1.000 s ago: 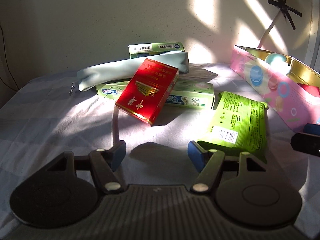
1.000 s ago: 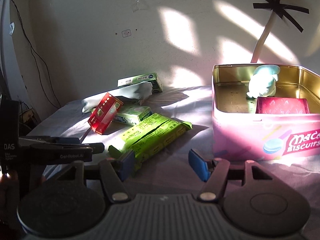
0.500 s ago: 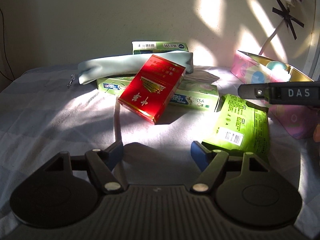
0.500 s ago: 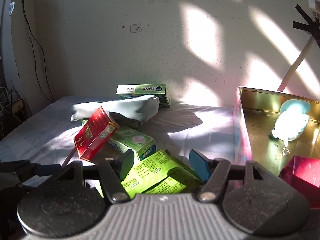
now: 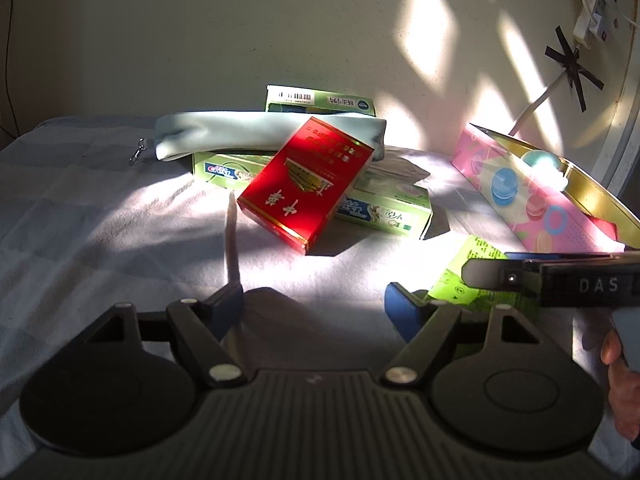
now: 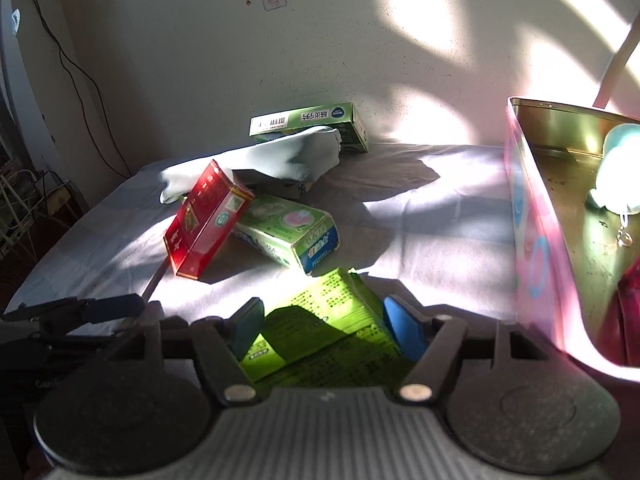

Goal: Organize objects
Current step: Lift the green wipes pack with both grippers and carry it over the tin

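Observation:
My right gripper (image 6: pixel 326 328) hangs low over a bright green packet (image 6: pixel 320 320) on the grey cloth. Its jaws are opening, and the blue pads stand at either side of the packet's end without pressing on it. My left gripper (image 5: pixel 314 310) is over bare cloth with jaws opening and nothing between them. Ahead of it, a red box (image 5: pixel 308 188) leans on a green toothpaste box (image 5: pixel 384 208). The green packet (image 5: pixel 468 276) lies to its right, partly hidden by a right gripper finger (image 5: pixel 492 276).
A pale blue pouch (image 5: pixel 240 136) and another green box (image 5: pixel 320 100) lie by the wall. An open pink tin (image 6: pixel 532 248) at the right holds a pale plush toy (image 6: pixel 616 168) and a red item (image 6: pixel 628 312). A thin pale stick (image 5: pixel 232 240) lies beside the red box.
The right gripper swung left and dropped from beside the tin onto the green packet, so the packet now sits between its pads. Both grippers' jaws stand wider. The left gripper hardly moved.

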`<move>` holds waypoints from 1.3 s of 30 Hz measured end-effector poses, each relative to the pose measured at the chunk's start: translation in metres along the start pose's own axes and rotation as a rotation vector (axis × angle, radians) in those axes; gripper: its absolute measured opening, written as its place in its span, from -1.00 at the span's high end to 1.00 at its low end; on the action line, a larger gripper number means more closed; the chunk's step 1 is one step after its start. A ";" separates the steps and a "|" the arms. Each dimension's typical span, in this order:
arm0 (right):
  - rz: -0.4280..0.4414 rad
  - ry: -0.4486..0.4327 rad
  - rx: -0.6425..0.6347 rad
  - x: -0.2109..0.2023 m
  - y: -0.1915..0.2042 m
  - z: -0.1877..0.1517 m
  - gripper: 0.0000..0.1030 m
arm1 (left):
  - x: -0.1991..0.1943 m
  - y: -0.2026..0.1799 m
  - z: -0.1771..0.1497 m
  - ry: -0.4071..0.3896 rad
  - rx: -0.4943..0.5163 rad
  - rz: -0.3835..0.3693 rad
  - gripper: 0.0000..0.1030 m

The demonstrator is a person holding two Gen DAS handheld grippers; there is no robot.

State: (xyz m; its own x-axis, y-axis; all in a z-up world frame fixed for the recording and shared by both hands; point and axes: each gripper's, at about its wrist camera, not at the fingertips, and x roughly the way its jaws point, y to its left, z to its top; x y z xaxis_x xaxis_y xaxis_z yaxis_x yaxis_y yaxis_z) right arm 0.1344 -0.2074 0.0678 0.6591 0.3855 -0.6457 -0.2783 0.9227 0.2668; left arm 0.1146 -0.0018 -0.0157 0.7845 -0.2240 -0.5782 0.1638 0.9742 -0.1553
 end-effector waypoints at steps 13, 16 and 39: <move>0.055 -0.107 0.005 -0.107 0.000 -0.090 -0.68 | -0.021 0.005 0.000 0.033 -0.073 -0.173 -0.54; 0.014 -0.088 -0.061 -0.102 0.003 -0.089 -0.73 | -0.038 -0.009 -0.004 0.072 -0.049 -0.280 -0.54; -0.150 -0.360 -0.125 -0.134 -0.048 -0.015 0.02 | -0.031 -0.171 0.066 -0.005 0.239 -0.489 -0.45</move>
State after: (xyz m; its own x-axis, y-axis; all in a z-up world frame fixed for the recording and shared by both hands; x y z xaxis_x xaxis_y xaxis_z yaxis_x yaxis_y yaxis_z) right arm 0.0493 -0.3033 0.1307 0.8952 0.2436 -0.3731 -0.2282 0.9698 0.0857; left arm 0.1019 -0.1594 0.0815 0.5857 -0.6530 -0.4803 0.6410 0.7358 -0.2187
